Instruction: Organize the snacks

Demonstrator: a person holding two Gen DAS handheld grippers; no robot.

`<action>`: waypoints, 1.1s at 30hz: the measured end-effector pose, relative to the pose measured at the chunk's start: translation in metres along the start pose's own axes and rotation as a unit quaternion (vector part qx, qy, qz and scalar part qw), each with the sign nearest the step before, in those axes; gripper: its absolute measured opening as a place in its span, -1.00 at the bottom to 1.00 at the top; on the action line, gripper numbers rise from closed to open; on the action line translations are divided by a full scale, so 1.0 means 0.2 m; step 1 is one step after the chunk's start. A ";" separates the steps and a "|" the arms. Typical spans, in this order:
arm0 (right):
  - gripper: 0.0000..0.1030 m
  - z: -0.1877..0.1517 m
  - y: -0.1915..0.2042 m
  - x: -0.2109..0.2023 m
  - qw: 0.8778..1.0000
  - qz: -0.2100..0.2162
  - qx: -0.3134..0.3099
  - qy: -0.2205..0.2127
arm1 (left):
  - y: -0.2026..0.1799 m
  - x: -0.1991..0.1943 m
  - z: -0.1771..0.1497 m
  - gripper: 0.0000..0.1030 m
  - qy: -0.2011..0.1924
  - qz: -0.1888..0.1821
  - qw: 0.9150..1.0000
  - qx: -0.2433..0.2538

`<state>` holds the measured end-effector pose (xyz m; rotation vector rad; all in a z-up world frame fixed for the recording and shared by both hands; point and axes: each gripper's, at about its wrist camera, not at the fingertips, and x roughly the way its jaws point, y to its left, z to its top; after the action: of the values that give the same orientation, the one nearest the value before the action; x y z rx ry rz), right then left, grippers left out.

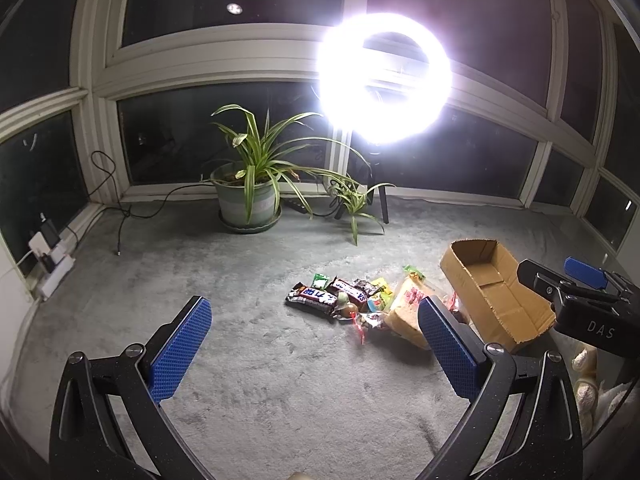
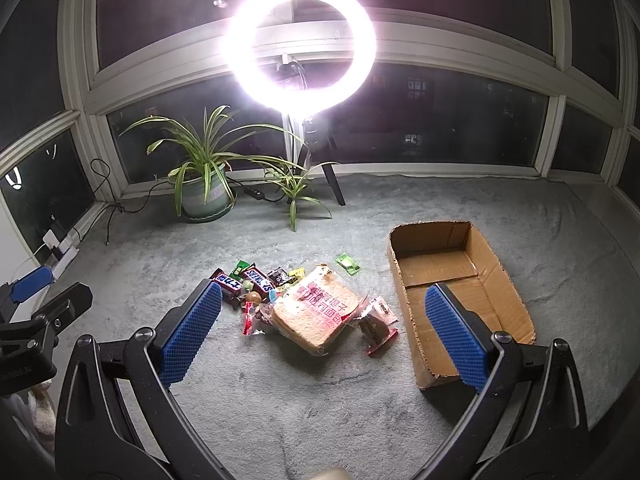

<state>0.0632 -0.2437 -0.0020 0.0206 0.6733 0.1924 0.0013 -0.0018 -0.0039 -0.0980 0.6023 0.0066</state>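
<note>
A: Starting at the left, what's there?

B: A power strip (image 2: 60, 254) by the window frame, then a potted spider plant (image 2: 204, 184) with a ring light (image 2: 300, 46) glaring above. All of it sits on grey carpet (image 2: 280, 400).

A: And the left gripper (image 1: 316, 344)?

B: Jaws spread wide, nothing between the blue pads (image 1: 180, 350). It hangs above bare carpet, short of the snacks.

A: Where are the snacks?

B: Heaped mid-floor: Snickers bars (image 2: 244, 280), small candies (image 2: 286, 276), and a bagged slice of bread (image 2: 316, 312) tilted on the pile's right. A green packet (image 2: 347, 263) lies slightly apart (between pile and box), and a red-edged wrapper (image 2: 378, 326) sits just right of the bread.

A: Further right?

B: An open cardboard box (image 2: 472, 244), with nothing visible inside, near the pile. The right gripper (image 2: 320, 336) is released too, straddling the bread's side of the view, one pad over the box.
</note>
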 end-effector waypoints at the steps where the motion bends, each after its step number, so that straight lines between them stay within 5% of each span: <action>1: 1.00 0.00 0.00 0.00 1.000 0.000 0.000 0.000 | 0.00 0.00 0.00 0.99 -0.001 0.000 1.000 0.000; 21: 1.00 -0.01 0.03 0.09 1.000 0.004 -0.002 0.014 | 0.03 0.06 -0.01 0.99 0.009 0.001 1.000 -0.006; 27: 1.00 0.04 -0.03 0.25 0.996 0.076 0.007 0.043 | 0.06 0.09 -0.02 0.99 0.019 0.007 1.000 -0.012; 30: 0.60 0.08 -0.10 0.39 0.991 0.102 0.029 0.076 | 0.08 0.10 -0.03 0.99 0.022 0.009 1.000 -0.012; 33: 0.43 0.11 -0.15 0.55 0.984 0.130 0.046 0.113 | 0.11 0.11 -0.05 0.99 0.027 0.015 0.999 -0.016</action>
<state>0.1663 -0.2519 -0.0547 0.1786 0.9066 0.4197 0.0131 0.0196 -0.0260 -0.1214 0.6580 0.0423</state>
